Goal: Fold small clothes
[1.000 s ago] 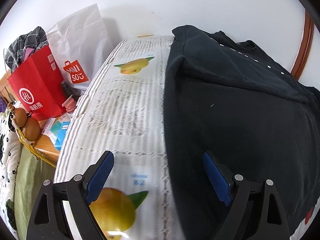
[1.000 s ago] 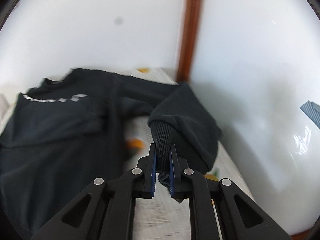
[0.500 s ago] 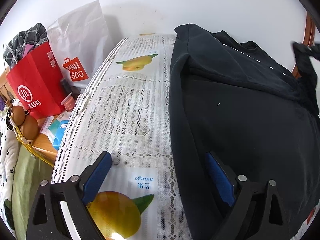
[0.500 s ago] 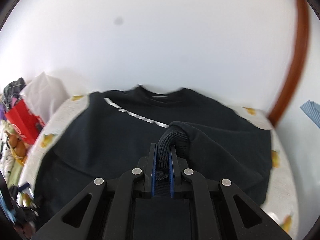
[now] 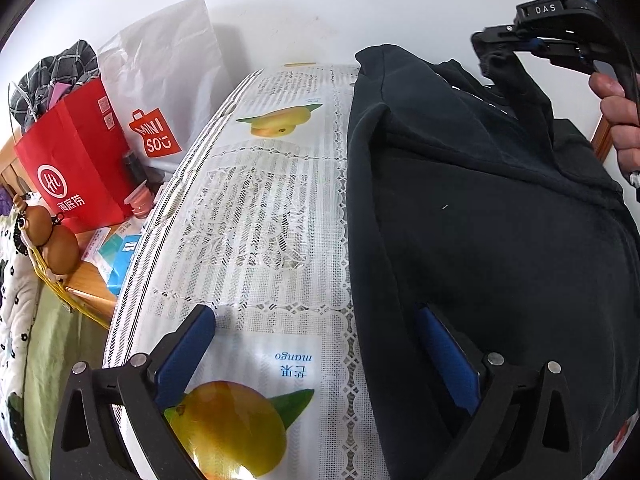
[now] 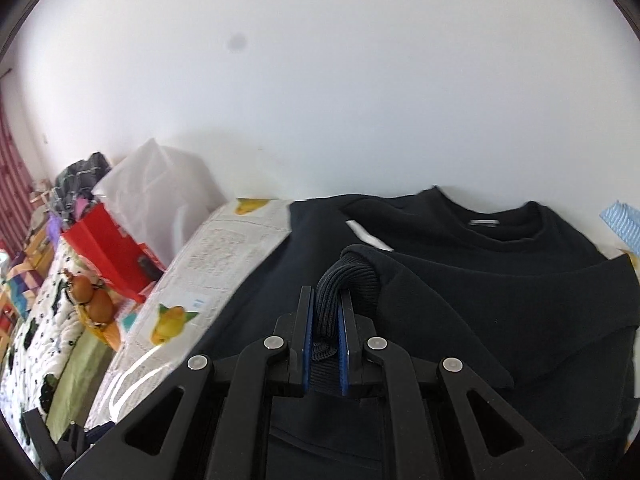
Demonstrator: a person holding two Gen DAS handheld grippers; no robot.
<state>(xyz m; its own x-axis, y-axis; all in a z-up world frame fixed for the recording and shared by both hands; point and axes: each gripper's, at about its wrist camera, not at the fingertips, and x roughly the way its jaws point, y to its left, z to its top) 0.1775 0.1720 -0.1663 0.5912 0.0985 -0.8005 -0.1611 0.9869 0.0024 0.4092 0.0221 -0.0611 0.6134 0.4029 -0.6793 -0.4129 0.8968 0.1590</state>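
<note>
Two grippers work on one black sweater (image 5: pixel 500 240), which lies flat on the lace tablecloth (image 5: pixel 260 200) with its collar toward the wall. The right gripper (image 6: pixel 325 320) is clamped on the ribbed cuff (image 6: pixel 348 276) and holds the sleeve across the sweater's chest, so the sleeve's length runs crosswise to the body. The left gripper (image 5: pixel 316 356), jaws just spread wide and holding nothing, straddles the sweater's left edge near the hem.

black sweatshirt (image 6: pixel 500 292) flat, sleeve lifted
</note>
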